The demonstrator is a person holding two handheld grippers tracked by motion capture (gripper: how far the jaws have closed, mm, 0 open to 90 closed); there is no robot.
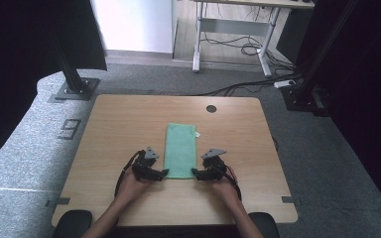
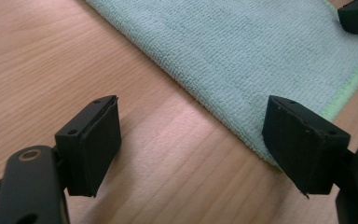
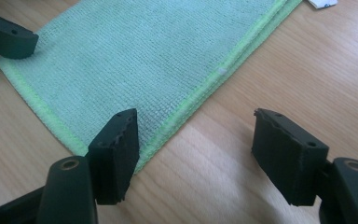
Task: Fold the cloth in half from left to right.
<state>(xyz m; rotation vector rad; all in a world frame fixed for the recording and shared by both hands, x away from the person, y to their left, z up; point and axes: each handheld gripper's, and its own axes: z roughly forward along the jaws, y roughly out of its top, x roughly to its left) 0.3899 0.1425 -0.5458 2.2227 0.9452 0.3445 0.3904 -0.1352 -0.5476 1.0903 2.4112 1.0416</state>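
A folded mint-green cloth (image 1: 181, 148) lies flat in the middle of the wooden table (image 1: 119, 129), long side running away from me. My left gripper (image 1: 164, 172) sits at its near left corner, open. In the left gripper view (image 2: 191, 112) one jaw stands over bare wood, the other at the cloth (image 2: 242, 51) edge. My right gripper (image 1: 195, 172) is at the near right corner, also open. In the right gripper view (image 3: 196, 119) one jaw is above the cloth (image 3: 135, 60) hem, the other over wood. Nothing is pinched by either.
A small white label (image 1: 197, 134) sticks out at the cloth's far right corner. A dark round cable hole (image 1: 211, 108) is near the table's far edge. Black frame posts (image 1: 72, 74) stand on the carpet beyond, with a desk (image 1: 233, 34) and cables behind.
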